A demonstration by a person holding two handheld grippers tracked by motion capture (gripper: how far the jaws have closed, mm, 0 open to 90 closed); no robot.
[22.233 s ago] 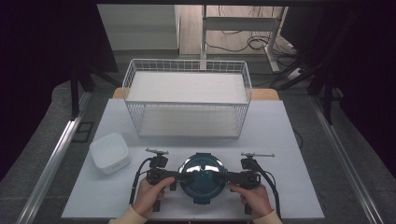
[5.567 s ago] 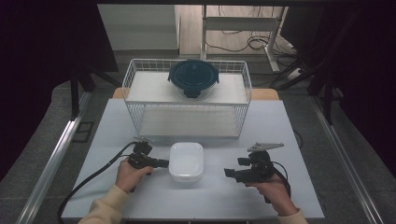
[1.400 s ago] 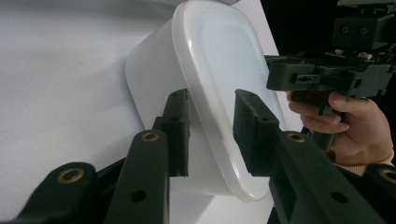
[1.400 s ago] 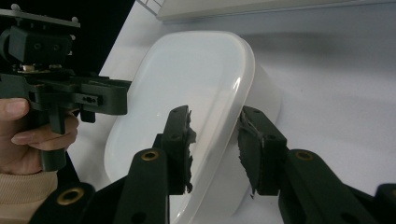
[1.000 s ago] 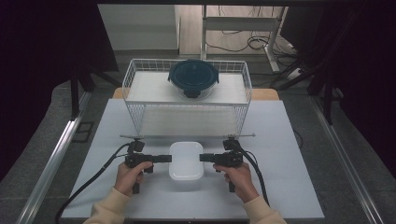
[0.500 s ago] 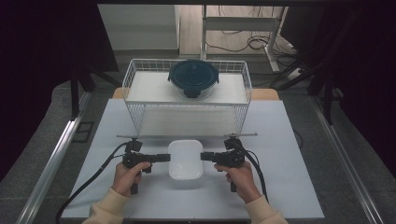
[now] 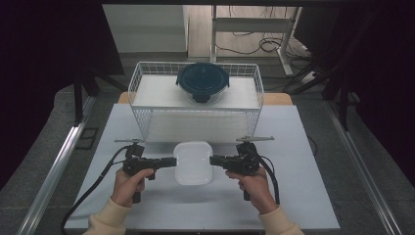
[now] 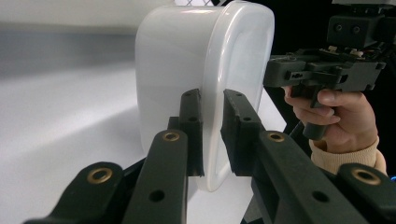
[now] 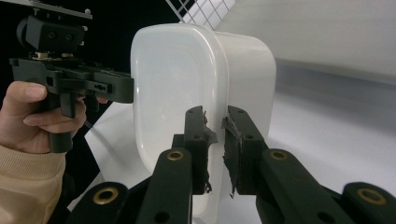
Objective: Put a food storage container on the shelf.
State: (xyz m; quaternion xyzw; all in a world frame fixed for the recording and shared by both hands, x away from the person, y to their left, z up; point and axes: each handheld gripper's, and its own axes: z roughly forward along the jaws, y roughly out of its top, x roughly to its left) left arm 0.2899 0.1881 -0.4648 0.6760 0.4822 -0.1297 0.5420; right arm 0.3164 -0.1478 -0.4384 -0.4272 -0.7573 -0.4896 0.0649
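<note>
White lidded container [image 7: 193, 162] hangs between the two claws in front of the wire basket [image 7: 147, 98], near the middle of the pale surface [image 7: 303, 196], and compared with a second ago it sits a little higher in the high view, with a soft shadow spreading on the surface below it, so it looks lifted clear rather than resting. A second ago both claws were only drawing in on its rim; now the left claw [image 8: 212, 135] has its jaws nearly closed, pinching the lid's edge on the container's left side, and the right claw [image 9: 215, 140] pinches the opposite edge the same way, its pads frayed. That suggests the grasp is made and the carry toward the basket, where the dark round lidded bowl [image 7: 202, 81] already rests, is starting. The container stays level, lid upward, its slightly longer axis running from the person toward the basket, the short sides facing near and far, the claws holding the long sides.
</note>
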